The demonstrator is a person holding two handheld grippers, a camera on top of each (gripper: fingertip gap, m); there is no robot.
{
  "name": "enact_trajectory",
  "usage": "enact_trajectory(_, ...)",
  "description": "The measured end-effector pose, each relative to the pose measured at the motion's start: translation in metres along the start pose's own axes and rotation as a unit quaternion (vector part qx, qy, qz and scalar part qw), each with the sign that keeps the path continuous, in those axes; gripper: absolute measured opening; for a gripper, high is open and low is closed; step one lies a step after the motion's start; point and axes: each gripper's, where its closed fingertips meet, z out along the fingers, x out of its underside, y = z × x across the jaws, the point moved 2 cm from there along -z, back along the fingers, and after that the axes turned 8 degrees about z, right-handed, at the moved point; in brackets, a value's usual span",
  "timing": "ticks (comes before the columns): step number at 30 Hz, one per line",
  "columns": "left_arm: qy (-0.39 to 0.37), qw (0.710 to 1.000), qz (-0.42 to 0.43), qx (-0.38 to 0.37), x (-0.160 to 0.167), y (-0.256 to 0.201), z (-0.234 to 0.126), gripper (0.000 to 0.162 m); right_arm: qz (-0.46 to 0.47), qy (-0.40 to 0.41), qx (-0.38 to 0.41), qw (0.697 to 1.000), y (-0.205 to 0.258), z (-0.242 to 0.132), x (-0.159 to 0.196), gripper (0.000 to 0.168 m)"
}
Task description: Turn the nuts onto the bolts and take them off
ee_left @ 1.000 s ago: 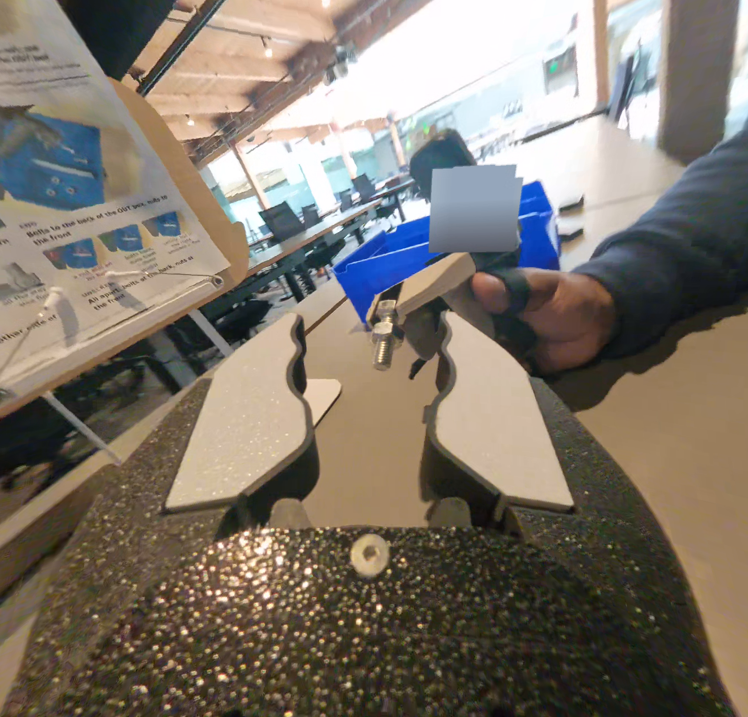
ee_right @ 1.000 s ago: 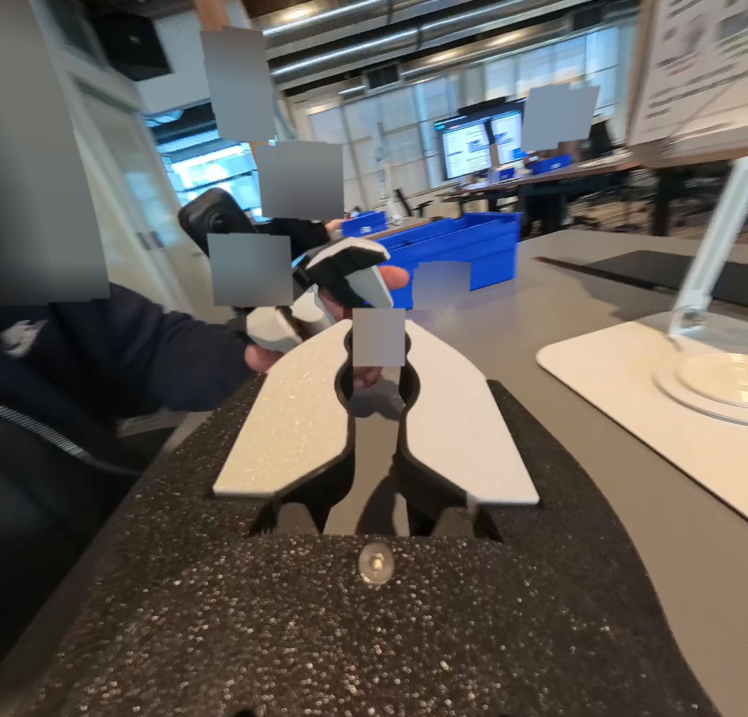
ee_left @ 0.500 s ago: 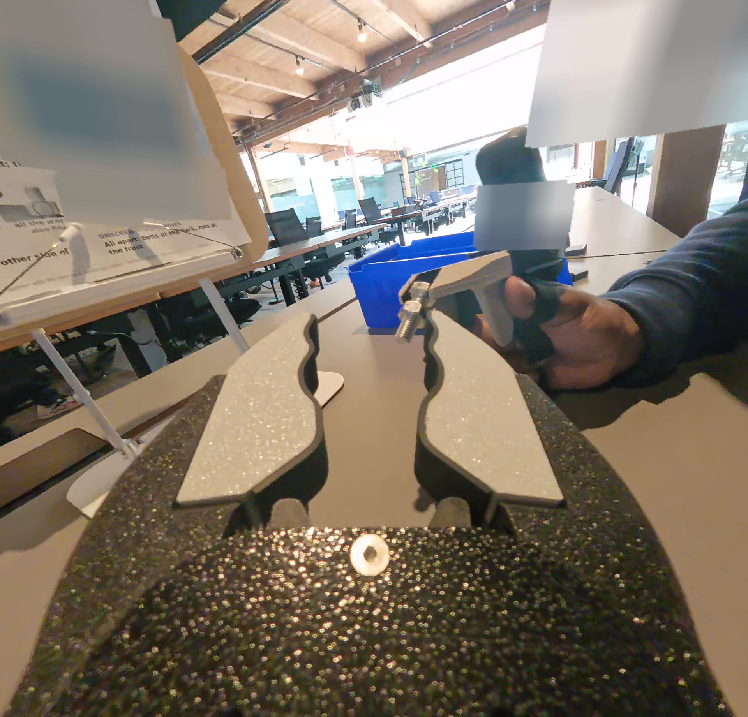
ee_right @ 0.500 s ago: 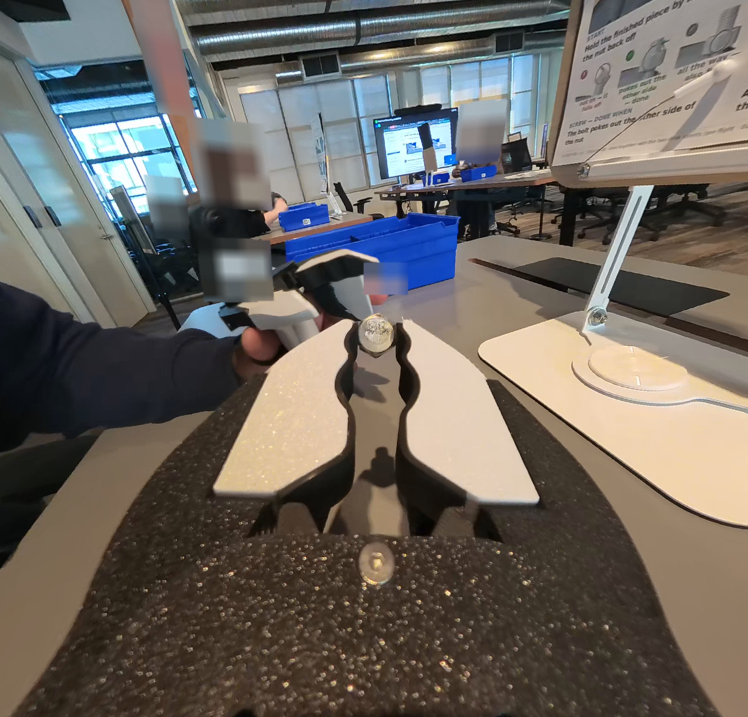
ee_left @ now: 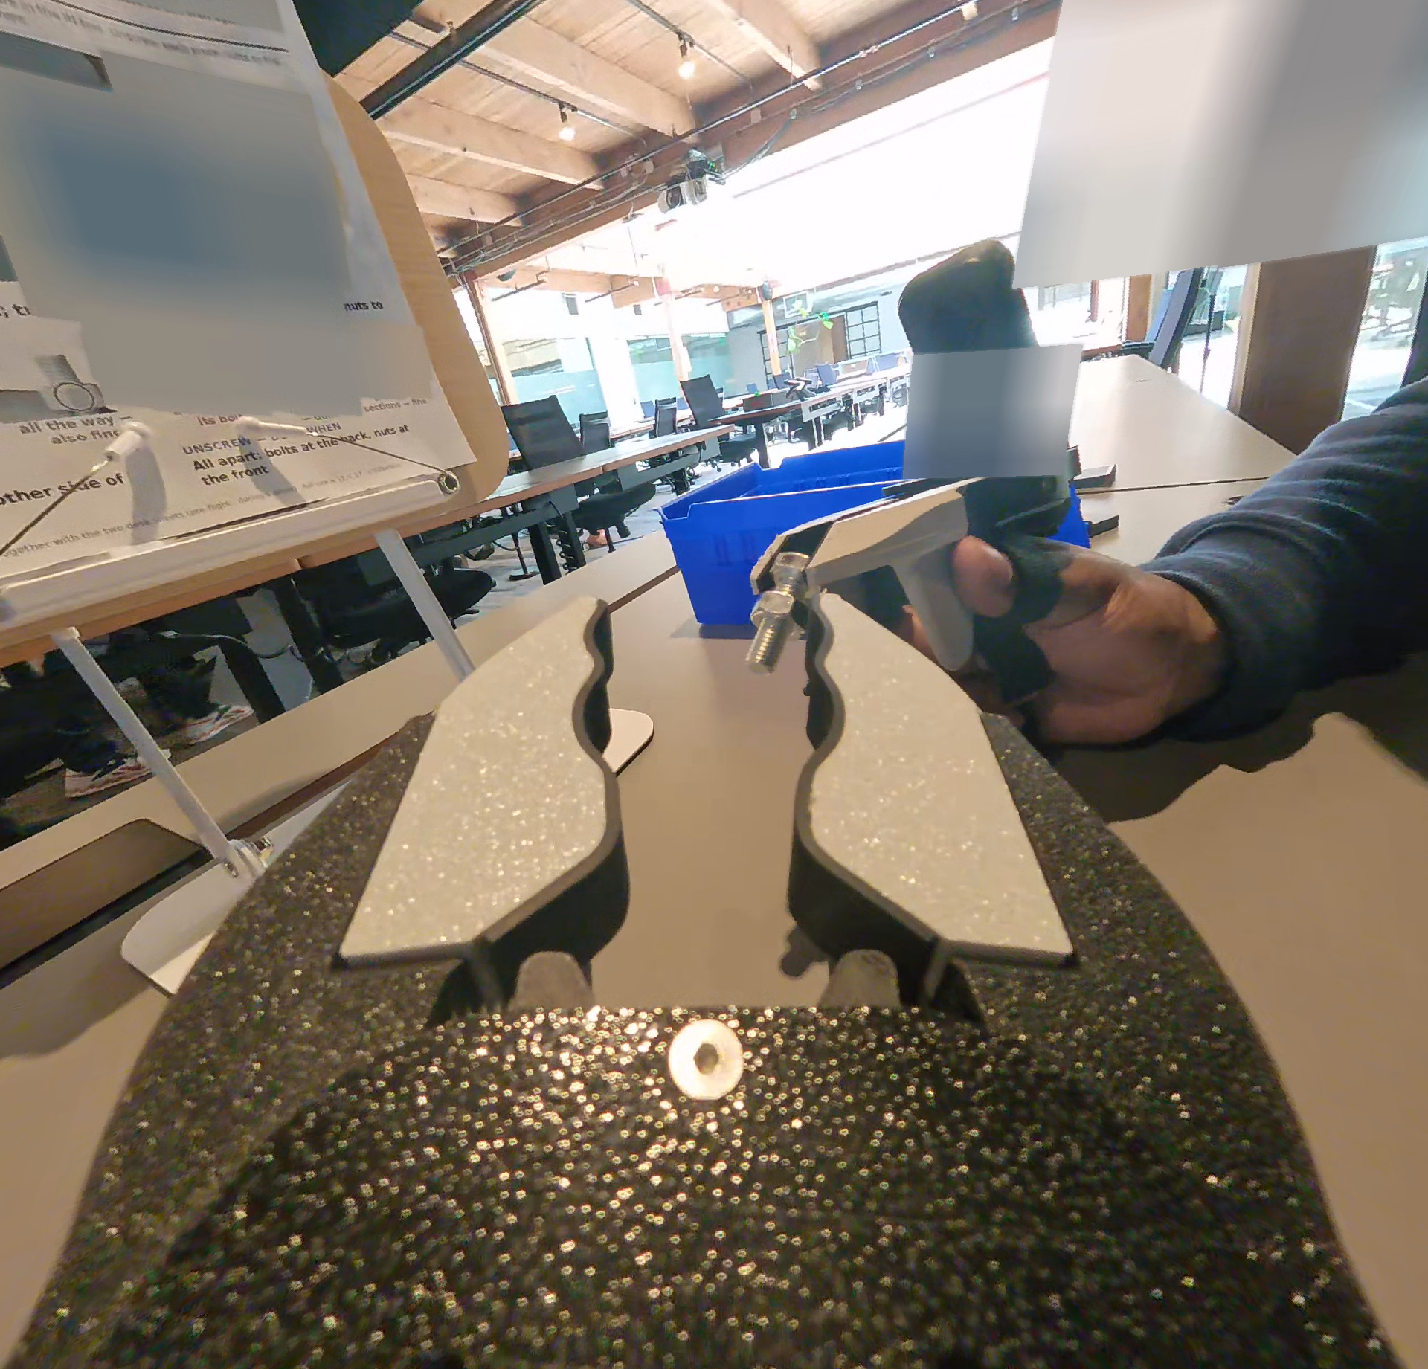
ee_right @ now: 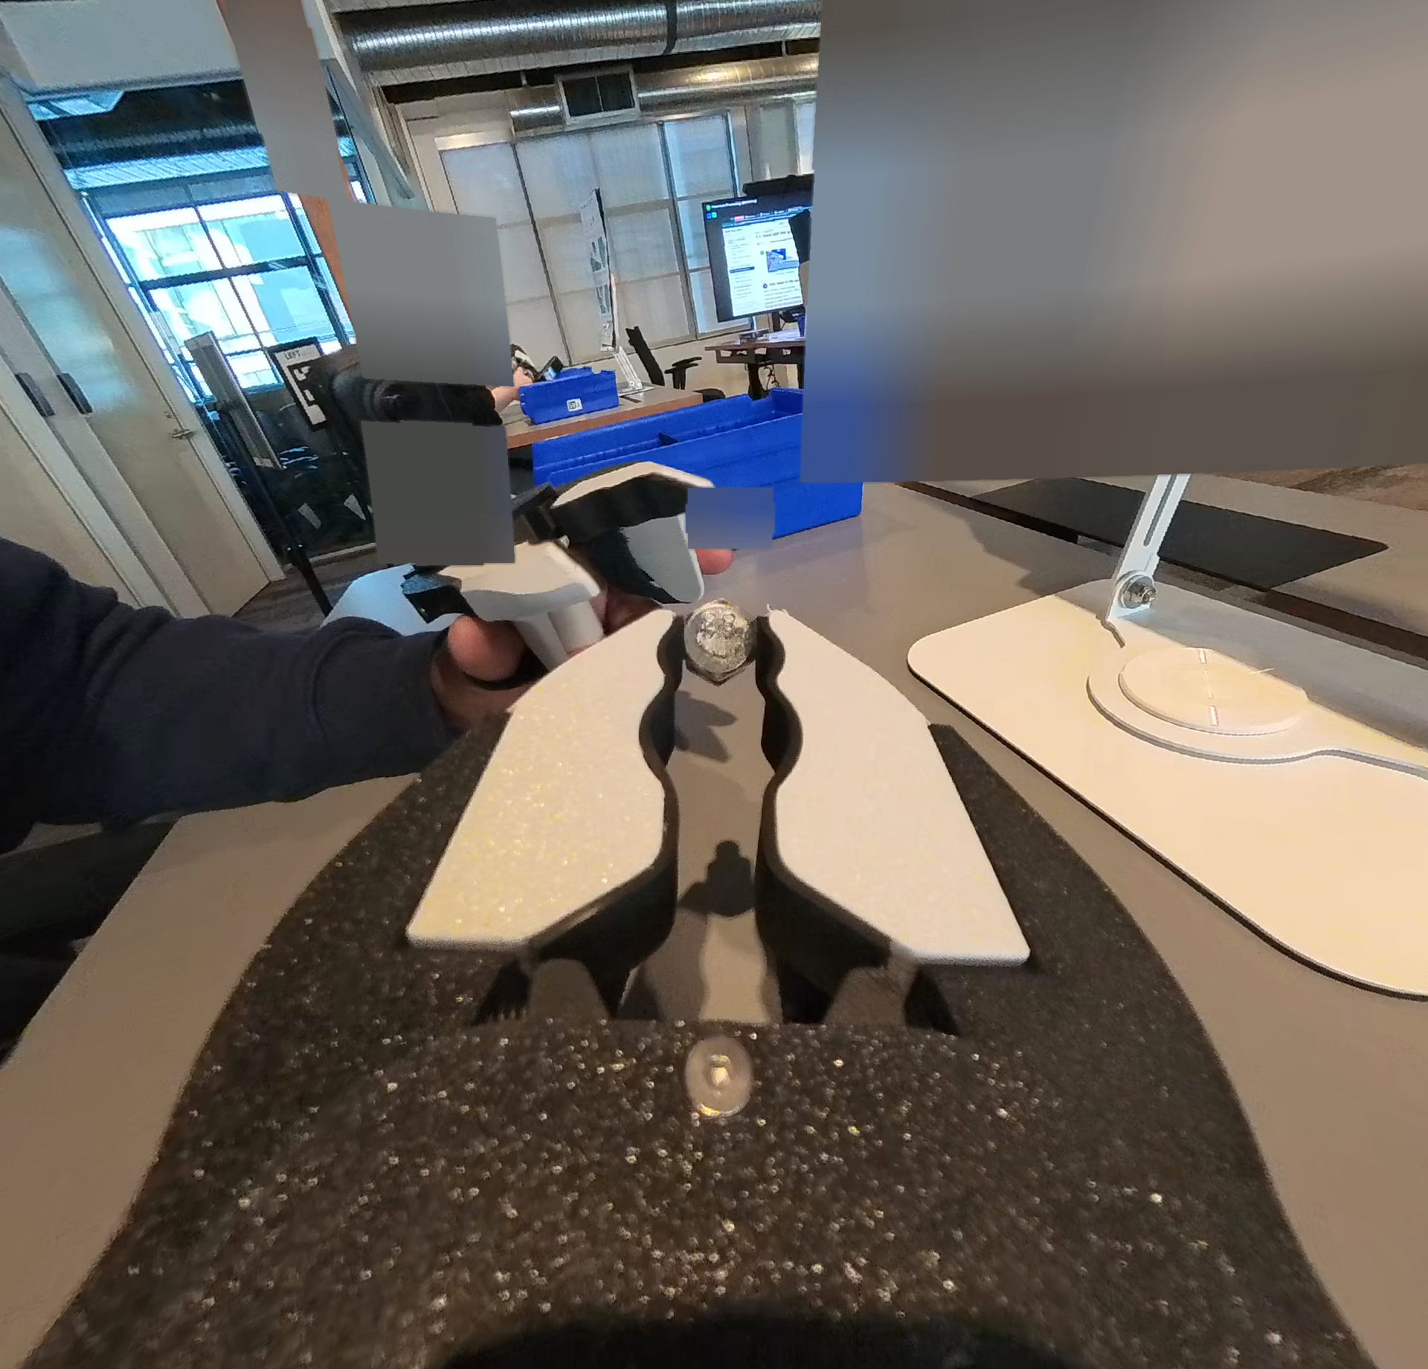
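In the left wrist view, the left gripper [ee_left: 707,683] is seen with fingers spread and empty, above the table [ee_left: 1159,907]; just beyond, the bolt [ee_left: 773,621] with its nut [ee_left: 774,606] is pinched by the right gripper [ee_left: 780,567]. In the right wrist view, the bolt head [ee_right: 719,636] sits clamped between the fingertips. An unscrewing or tightening step is judged in hand; next, the nut must be gripped and turned.

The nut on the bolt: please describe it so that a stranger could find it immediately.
Start at the blue bin on the grey table. In front of it, the right gripper holds a silver bolt. The nut is the wider hexagonal collar on its thread, just beyond the fingers.
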Motion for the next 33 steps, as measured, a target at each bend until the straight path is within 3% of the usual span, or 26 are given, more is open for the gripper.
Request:
enact_trajectory(9, -0.025, 0.999, -0.015, -0.02, -0.01, 0.006, -0.002, 0.048, -0.002, 0.004, -0.001, 1.0, 0.001, 0.001, 0.001, 0.017)
enact_trajectory(16, -0.088, 0.995, -0.039, 0.037, -0.073, -0.027, 0.033, 0.049, -0.004, 0.007, -0.004, 1.0, 0.002, 0.001, 0.002, 0.017)
enact_trajectory(21, -0.141, 0.977, -0.059, 0.146, -0.128, -0.059, 0.063, 0.05, -0.007, 0.009, -0.004, 1.0, 0.003, 0.001, 0.002, 0.017)
enact_trajectory(29, -0.083, 0.975, -0.029, 0.204, -0.14, -0.126, 0.109, 0.05, -0.008, 0.013, -0.001, 1.0, 0.003, 0.002, 0.003, 0.017)
enact_trajectory(33, -0.026, 0.971, 0.015, 0.238, -0.131, -0.179, 0.13, 0.05, -0.007, 0.019, -0.001, 1.0, 0.003, 0.003, 0.005, 0.017)
